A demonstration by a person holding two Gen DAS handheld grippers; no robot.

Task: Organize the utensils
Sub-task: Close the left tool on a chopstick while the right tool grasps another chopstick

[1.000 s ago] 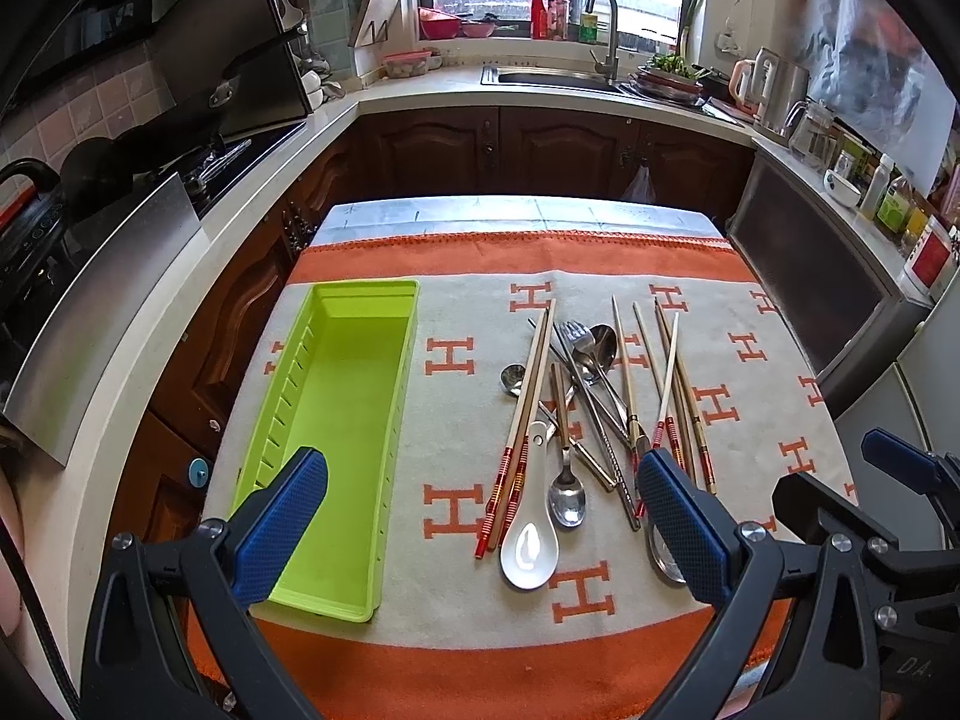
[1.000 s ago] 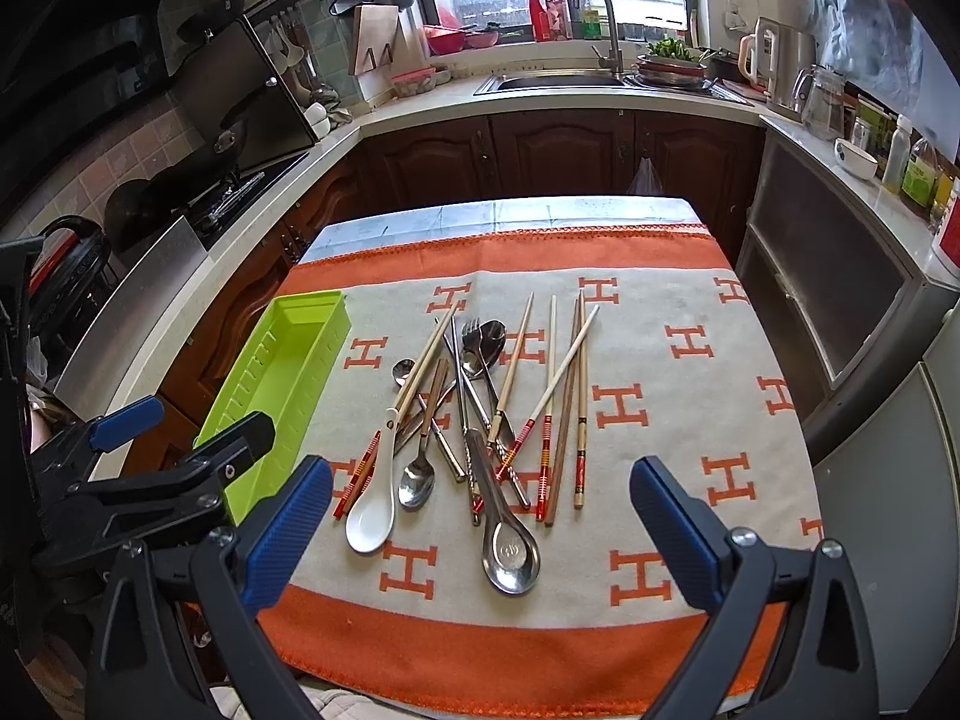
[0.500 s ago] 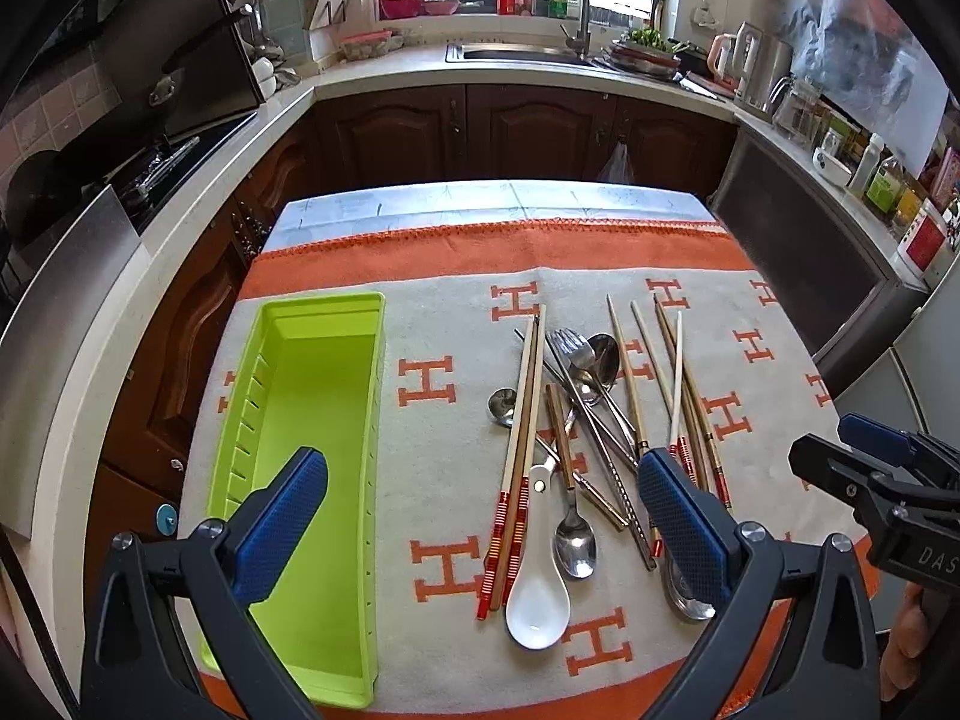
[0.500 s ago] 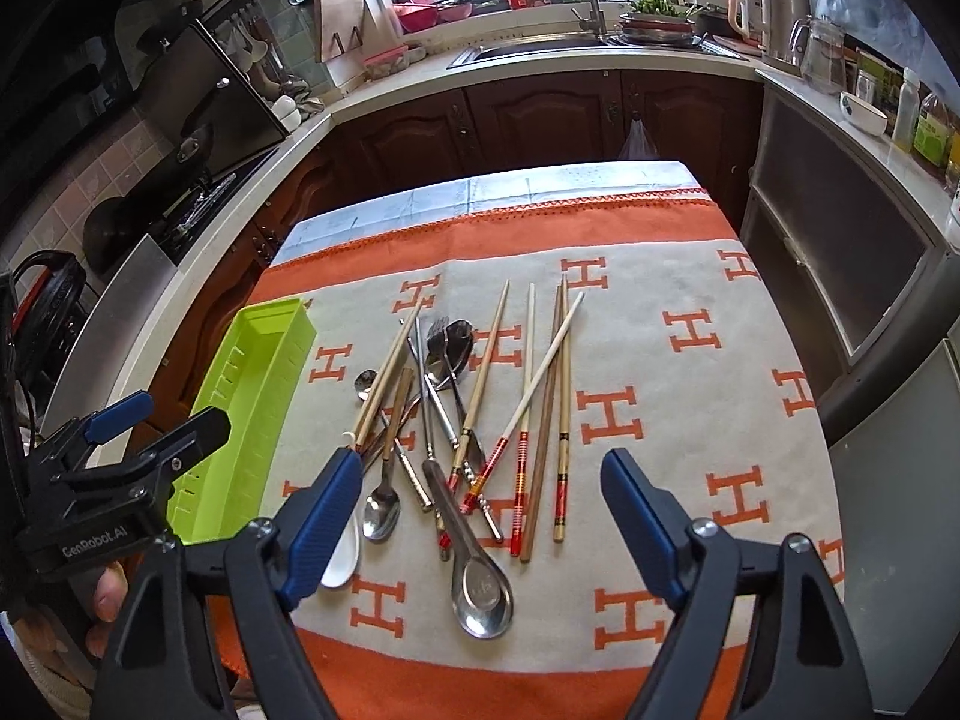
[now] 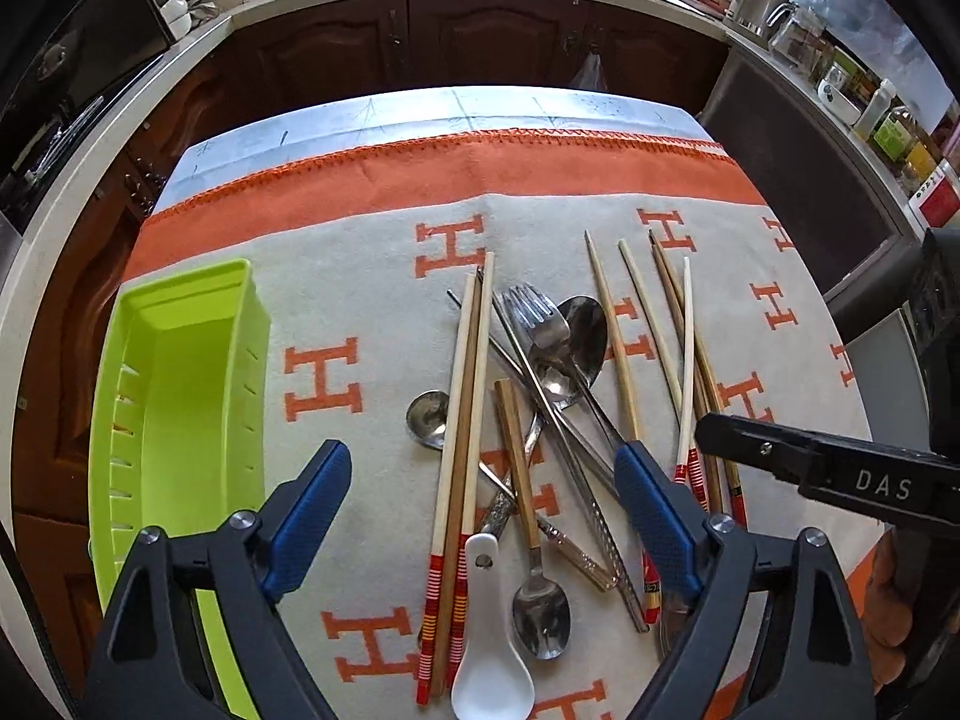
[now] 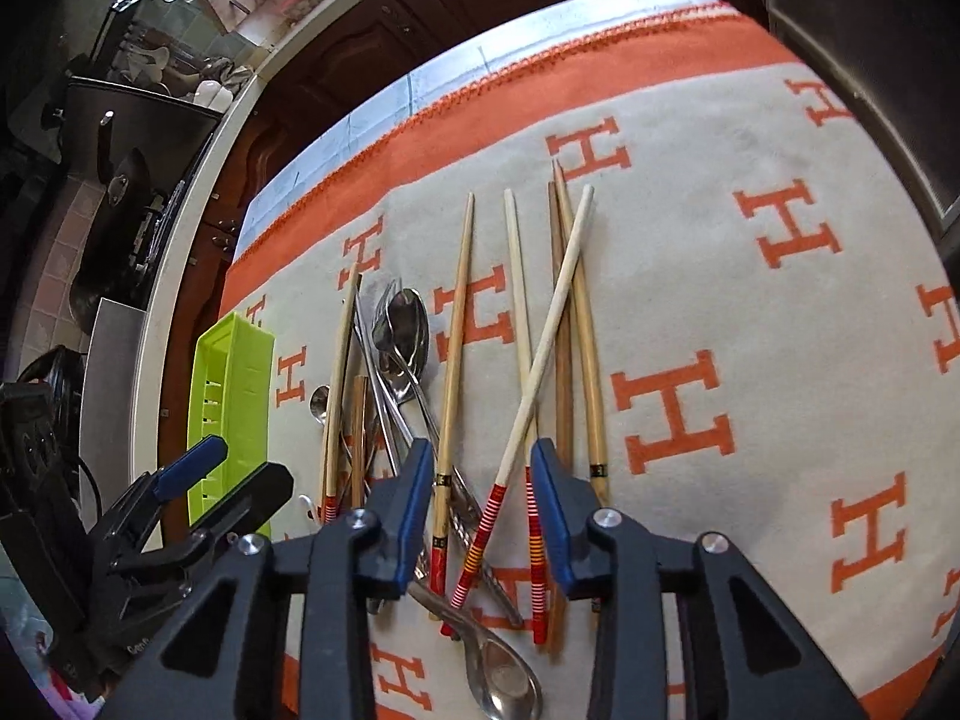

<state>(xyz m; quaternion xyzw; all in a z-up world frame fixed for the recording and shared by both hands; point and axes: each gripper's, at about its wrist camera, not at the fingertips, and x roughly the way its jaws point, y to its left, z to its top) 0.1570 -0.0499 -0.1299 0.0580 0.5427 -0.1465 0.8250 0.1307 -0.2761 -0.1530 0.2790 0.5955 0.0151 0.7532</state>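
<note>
A: Right gripper (image 6: pixel 480 504) is spread, nothing held, low over the red-banded ends of the chopsticks (image 6: pixel 543 354) mid-cloth (image 6: pixel 780 360); tray (image 5: pixel 180 396) sits left of the pile. Left gripper (image 5: pixel 480 516) is released too.

B: Light, stiff, slick. Pinch at the banded end. Writing?

A: "DAS" on the right gripper; black band print is probably a logo, unreadable.
</note>
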